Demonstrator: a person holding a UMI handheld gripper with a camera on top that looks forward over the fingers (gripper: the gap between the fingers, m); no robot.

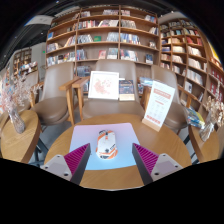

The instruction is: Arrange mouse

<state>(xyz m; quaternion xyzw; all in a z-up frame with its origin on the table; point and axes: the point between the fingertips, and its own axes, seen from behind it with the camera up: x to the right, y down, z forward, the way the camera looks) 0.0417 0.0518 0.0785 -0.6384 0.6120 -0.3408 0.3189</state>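
White-and-orange mouse [107, 145]: resting on pale blue mouse mat [85, 135] on wooden table [110, 182], just ahead of gripper [109, 161]. Fingers spread wide, grasping nothing. Placement apparently done; withdrawal possibly remaining.

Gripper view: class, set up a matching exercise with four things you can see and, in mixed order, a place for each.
Things:
1. mouse
2. mouse mat
3. bookshelves
4. white sign

Places:
A. along the back wall
B. between the open gripper fingers, just ahead
C. standing on the table, ahead to the right
D. flat on the table, under the mouse

Pairs: 1-B, 2-D, 3-A, 4-C
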